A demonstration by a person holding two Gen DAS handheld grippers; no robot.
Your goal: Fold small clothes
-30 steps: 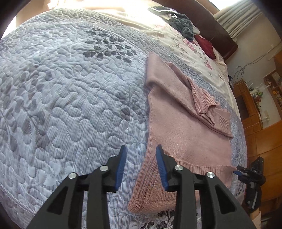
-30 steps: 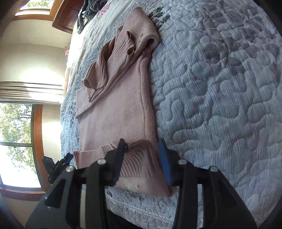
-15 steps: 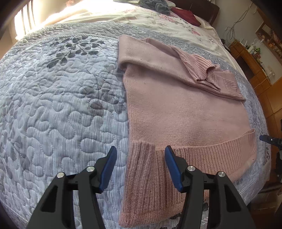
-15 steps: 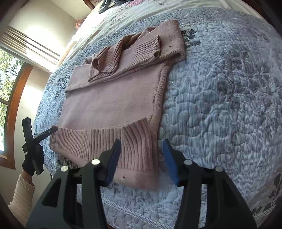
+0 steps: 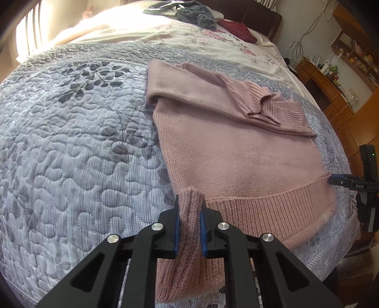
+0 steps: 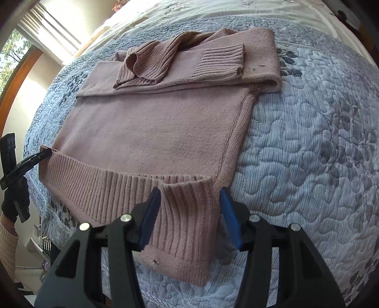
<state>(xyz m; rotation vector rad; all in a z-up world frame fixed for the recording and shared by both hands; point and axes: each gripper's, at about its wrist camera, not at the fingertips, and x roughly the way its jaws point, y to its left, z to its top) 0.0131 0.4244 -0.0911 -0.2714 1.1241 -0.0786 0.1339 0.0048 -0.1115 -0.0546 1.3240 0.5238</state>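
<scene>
A pink knit sweater lies flat on the bed, both sleeves folded across its chest. My left gripper is shut on the left corner of the ribbed hem, and the fabric bunches up between the blue pads. My right gripper is open, with its fingers on either side of the right hem corner and not pressing it. Each gripper also shows in the other's view: the right gripper at the far hem corner, the left gripper at the sweater edge.
A grey-blue quilt covers the bed, with a floral sheet beyond it. A grey clothes heap and a dark red garment lie near the headboard. Wooden shelves stand on the right. A gloved hand holds the left gripper.
My left gripper has shut on the left hem corner and pinched it up. My right gripper has moved in over the right hem corner, still open.
</scene>
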